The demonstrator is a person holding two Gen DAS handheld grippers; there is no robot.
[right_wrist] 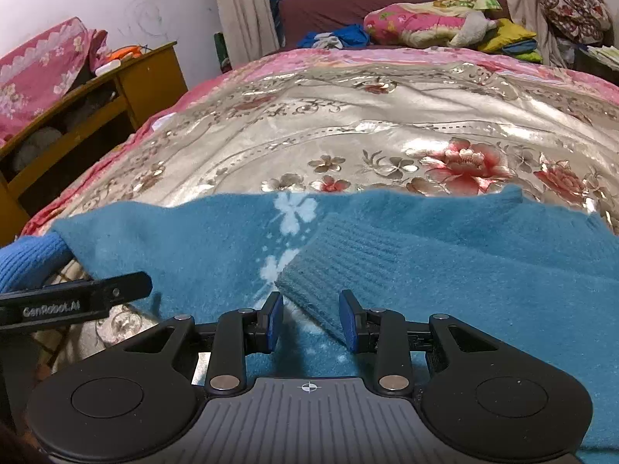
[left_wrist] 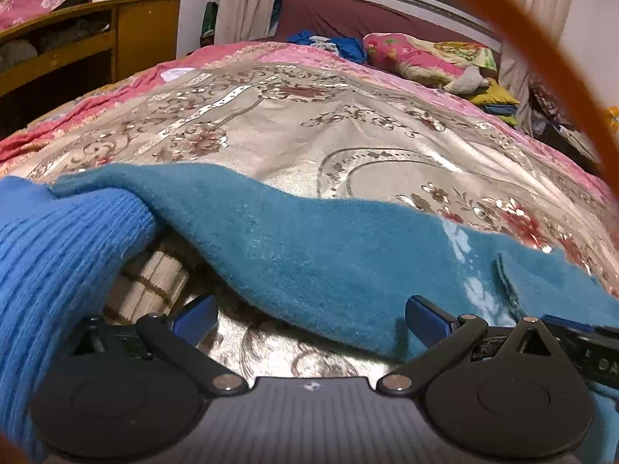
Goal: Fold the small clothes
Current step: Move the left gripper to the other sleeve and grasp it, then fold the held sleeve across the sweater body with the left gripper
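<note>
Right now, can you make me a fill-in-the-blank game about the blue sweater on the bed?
1. The teal sweater lies on a shiny bedspread printed with ____.
2. The sweater's folded-in ribbed cuff sits beside a white ____ pattern.
3. The right gripper has its jaws ____, either side of the cuff's edge.
4. The wooden cabinet stands to the bed's ____.

Missing words: flowers; flower; open; left
</note>
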